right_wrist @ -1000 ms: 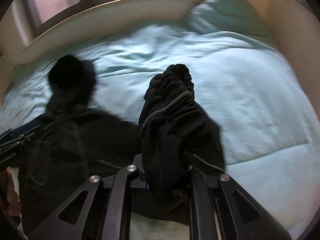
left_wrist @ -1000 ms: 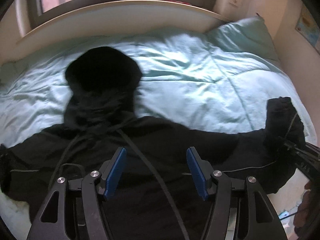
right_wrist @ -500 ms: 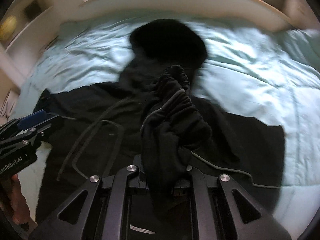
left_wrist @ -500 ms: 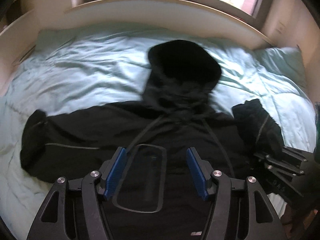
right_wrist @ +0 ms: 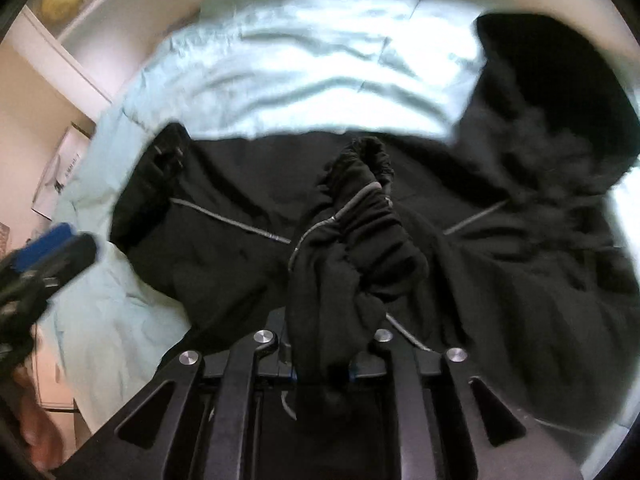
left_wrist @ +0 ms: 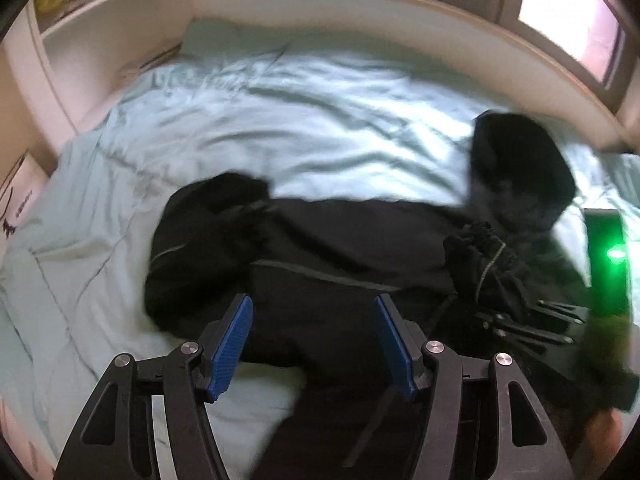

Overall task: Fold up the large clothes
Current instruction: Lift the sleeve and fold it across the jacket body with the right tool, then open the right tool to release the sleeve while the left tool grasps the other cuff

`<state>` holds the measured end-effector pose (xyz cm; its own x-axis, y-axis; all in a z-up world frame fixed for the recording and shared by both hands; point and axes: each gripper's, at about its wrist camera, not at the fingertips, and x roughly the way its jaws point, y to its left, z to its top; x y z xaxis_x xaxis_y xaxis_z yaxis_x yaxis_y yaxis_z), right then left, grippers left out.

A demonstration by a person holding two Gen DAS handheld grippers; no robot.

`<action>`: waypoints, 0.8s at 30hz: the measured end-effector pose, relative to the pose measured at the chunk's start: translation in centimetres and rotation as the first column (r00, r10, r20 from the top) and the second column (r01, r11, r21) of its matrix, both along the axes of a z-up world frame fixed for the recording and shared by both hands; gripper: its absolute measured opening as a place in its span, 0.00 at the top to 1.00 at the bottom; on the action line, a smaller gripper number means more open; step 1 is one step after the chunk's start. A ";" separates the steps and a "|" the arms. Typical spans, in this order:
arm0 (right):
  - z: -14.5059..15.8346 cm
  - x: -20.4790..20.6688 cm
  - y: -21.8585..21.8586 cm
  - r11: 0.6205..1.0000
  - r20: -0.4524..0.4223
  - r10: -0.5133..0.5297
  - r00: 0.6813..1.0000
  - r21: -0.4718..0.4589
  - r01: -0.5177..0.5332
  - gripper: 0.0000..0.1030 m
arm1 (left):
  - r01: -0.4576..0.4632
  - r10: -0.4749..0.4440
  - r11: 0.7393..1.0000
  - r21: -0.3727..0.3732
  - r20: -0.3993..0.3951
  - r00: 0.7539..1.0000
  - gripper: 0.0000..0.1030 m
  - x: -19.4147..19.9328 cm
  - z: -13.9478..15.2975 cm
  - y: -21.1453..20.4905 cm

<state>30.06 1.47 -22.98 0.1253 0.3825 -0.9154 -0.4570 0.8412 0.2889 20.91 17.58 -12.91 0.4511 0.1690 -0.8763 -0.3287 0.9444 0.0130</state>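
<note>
A black hoodie [left_wrist: 340,248] lies spread on the pale green duvet [left_wrist: 280,128], hood [left_wrist: 520,164] to the right. Its left sleeve cuff [left_wrist: 236,192] lies left of centre. My left gripper [left_wrist: 312,340] is open and empty, hovering over the hoodie's body near the front edge. My right gripper [right_wrist: 320,372] is shut on the bunched right sleeve [right_wrist: 356,232] and holds it over the hoodie's chest [right_wrist: 240,264]. The right gripper also shows in the left wrist view [left_wrist: 528,320], with the sleeve cuff [left_wrist: 484,256] sticking out. The hood shows in the right wrist view [right_wrist: 560,92].
A curved wooden headboard ledge [left_wrist: 400,28] and windows [left_wrist: 572,12] lie beyond the bed. A white shelf wall [left_wrist: 100,52] stands at the left. A cardboard box [left_wrist: 16,188] sits beside the bed's left side. A green light [left_wrist: 616,254] glows at the right.
Both grippers have swung left across the bed. The right gripper has carried the held sleeve over the hoodie's body, towards the left sleeve. The left gripper stays open.
</note>
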 end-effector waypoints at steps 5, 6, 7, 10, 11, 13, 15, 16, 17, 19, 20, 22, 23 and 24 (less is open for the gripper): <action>-6.7 0.8 1.2 1.000 -0.154 0.010 0.988 0.000 -0.010 0.65 | 0.039 -0.044 0.994 -0.098 -0.051 0.998 0.38 0.4 -3.6 2.1; -6.3 0.8 0.8 1.000 -0.156 0.019 0.988 0.025 -0.015 0.61 | 0.053 -0.062 0.988 -0.146 -0.056 0.997 0.38 0.6 -4.3 2.2; -5.3 0.7 0.1 0.998 -0.167 0.032 0.985 0.063 -0.022 0.55 | 0.067 -0.078 0.982 -0.178 -0.060 0.995 0.38 0.7 -4.7 2.0; -1.2 -0.3 -2.4 0.996 -0.093 0.043 0.995 0.084 -0.035 0.48 | 0.110 -0.129 0.961 -0.252 -0.060 0.990 0.38 1.5 -5.5 0.5; 0.0 -0.8 -3.0 0.997 -0.056 0.044 0.997 0.069 -0.040 0.48 | 0.124 -0.142 0.956 -0.267 -0.050 0.989 0.38 1.8 -5.5 -0.2; 2.9 -1.5 -4.4 0.999 0.038 0.032 0.999 0.007 -0.032 0.48 | 0.147 -0.162 0.940 -0.309 -0.025 0.986 0.38 2.5 -5.4 -1.5; 5.5 -2.0 -6.0 0.999 0.125 0.016 0.992 -0.039 -0.011 0.48 | 0.169 -0.184 0.918 -0.358 -0.008 0.983 0.38 3.5 -5.7 -2.6; 6.2 -1.8 -6.6 0.995 0.162 -0.002 0.987 -0.094 0.017 0.47 | 0.176 -0.192 0.912 -0.371 -0.007 0.981 0.38 3.9 -5.8 -3.0; 6.9 -2.0 -7.5 0.988 0.198 -0.021 0.980 -0.143 0.050 0.47 | 0.181 -0.199 0.907 -0.381 -0.010 0.980 0.38 4.5 -6.2 -3.4; 7.6 -1.9 -9.1 0.986 0.228 -0.058 0.972 -0.140 0.092 0.47 | 0.189 -0.212 0.905 -0.381 -0.020 0.977 0.38 5.6 -7.1 -4.1; 7.9 -1.9 -9.8 0.984 0.236 -0.075 0.969 -0.140 0.110 0.47 | 0.190 -0.217 0.909 -0.371 -0.034 0.976 0.38 6.3 -7.7 -4.3; 8.2 -1.6 -10.2 0.978 0.245 -0.097 0.965 -0.155 0.137 0.47 | 0.189 -0.226 0.911 -0.367 -0.060 0.972 0.38 7.2 -9.2 -4.9; 8.1 -1.5 -11.0 0.975 0.243 -0.110 0.964 -0.163 0.152 0.47 | 0.182 -0.225 0.910 -0.371 -0.075 0.971 0.38 7.5 -10.0 -5.0; 8.1 -1.4 -11.4 0.974 0.236 -0.120 0.964 -0.162 0.161 0.47 | 0.173 -0.223 0.911 -0.373 -0.093 0.970 0.38 7.9 -10.8 -5.0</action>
<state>28.71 -9.88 -14.90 0.3750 0.1793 -0.9095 -0.3658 0.9301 0.0326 28.78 12.59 -23.73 0.3198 -0.2498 -0.9140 -0.1530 0.9383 -0.3100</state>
